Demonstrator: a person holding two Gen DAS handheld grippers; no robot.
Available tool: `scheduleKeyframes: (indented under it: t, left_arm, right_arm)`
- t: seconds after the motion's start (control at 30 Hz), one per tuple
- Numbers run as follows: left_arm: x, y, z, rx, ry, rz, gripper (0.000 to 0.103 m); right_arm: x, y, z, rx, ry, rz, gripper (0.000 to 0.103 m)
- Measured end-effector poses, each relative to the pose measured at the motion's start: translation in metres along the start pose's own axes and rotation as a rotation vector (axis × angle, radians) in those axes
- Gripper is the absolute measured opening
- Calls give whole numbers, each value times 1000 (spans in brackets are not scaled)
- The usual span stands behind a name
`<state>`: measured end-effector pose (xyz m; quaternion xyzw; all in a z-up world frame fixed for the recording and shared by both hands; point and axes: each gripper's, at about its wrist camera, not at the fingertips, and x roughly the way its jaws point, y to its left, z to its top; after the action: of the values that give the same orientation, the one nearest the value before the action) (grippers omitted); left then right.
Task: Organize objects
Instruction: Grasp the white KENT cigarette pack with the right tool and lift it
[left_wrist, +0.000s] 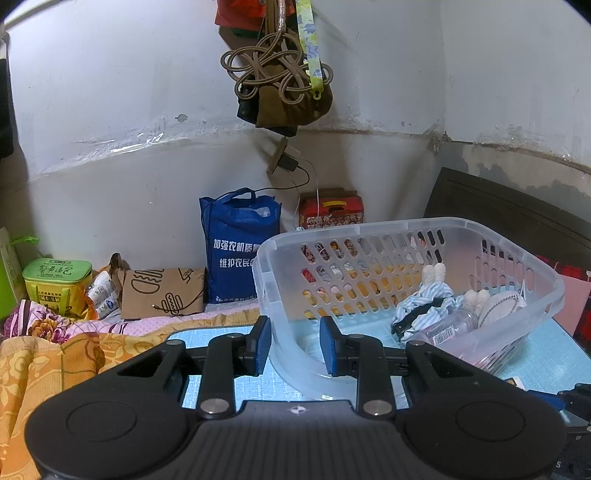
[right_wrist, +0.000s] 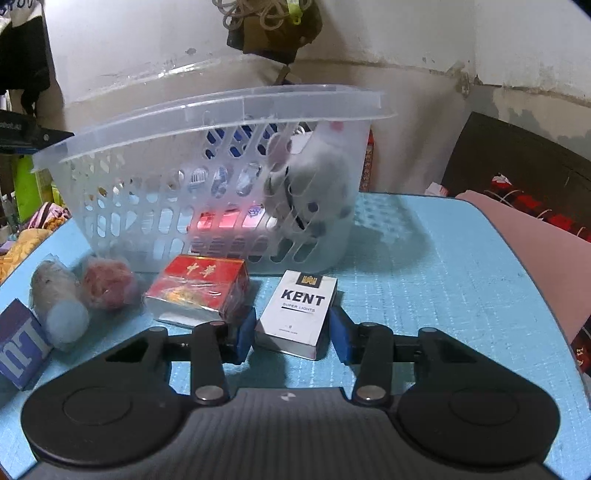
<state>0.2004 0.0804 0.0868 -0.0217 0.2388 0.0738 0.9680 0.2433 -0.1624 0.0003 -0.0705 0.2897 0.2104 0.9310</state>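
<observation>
Right gripper (right_wrist: 291, 330) is clamped on the white KENT pack (right_wrist: 297, 312) — blue pads flush against both long sides, pack lying flat on the light-blue mat (right_wrist: 424, 295). Left gripper (left_wrist: 295, 345) has its jaws nearly together on the near rim of the clear plastic basket (left_wrist: 406, 258), wall between the pads, basket tipped up toward the camera. Landmark = basket. KENT pack sits just in front of the basket's slotted side, well clear of it. Red cigarette pack (right_wrist: 199, 291) lies just beside the KENT pack on the left, also in front of the basket, its corner near the right gripper's left pad. Further left, in front of the basket's left end: two wrapped bundles (right_wrist: 81, 295) touching each other, then a blue-and-white box (right_wrist: 20, 347) at the frame edge. Inside the basket: striped cloth doll (left_wrist: 424, 302), clear bottle (left_wrist: 448, 326), a round pale item — can't identify it. Behind the basket, against the wall: blue tote bag (left_wrist: 236, 251) and red tin (left_wrist: 332, 214).
</observation>
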Motion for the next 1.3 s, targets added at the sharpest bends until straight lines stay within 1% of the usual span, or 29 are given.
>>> scheduleKeyframes:
  t: [0.1,0.37,0.43,0.5,0.6,0.77,0.8,0.83,0.87,0.97,1.03,1.1,1.17,1.2,1.27,1.3]
  left_arm:
    - [1,0,1,1,-3,-2,32]
    - [1,1,-1,-4,-9,-3,33]
    - [1,0,-1,4,-11,-1,33]
    - [1,1,-1,2,-11,-3,33]
    - [0,0,-1,0,-10,-6,33]
    - [0,0,-1,1,-11,-5,33]
    - [0,0,-1,1,-11,-4,33]
    - [0,0,-1,1,-11,-4,33]
    - [0,0,-1,1,-10,-4,33]
    - [0,0,-1,1,-10,-3,33]
    - [0,0,-1,1,-9,-1,33]
    - [0,0,-1,1,-9,-2,33]
    - [-1,0,-1,0,-9,-3,33]
    - [0,0,-1,2,-10,-2,33]
    - [0,0,0,3,-11,0,34]
    - [0,0,0,4,-11,1,33]
  right_arm:
    - [-7,-3,-3,13,-45,35,46]
    - [-14,-1,-5,25,-94,11,46]
    - [-19,-4,-5,36,-117,15,46]
    - [-23,-7,-7,55,-115,24,46]
    - [-35,-10,-11,75,-128,35,45]
    - [-66,-8,-12,87,-170,70,43]
    - [-72,-8,-10,89,-176,82,42]
    - [-78,-6,-7,86,-181,90,23]
    - [-82,-5,-5,79,-183,95,20]
    - [-88,-3,5,80,-169,123,20]
    - [-77,0,8,46,-118,122,20]
    - [-61,0,1,28,-70,95,20]
    - [-49,-5,-8,51,-29,111,20]
    - [-47,-5,-13,59,-28,127,20]
    - [-51,-6,-23,83,-55,134,24]
    - [-57,-6,-27,94,-74,127,31]
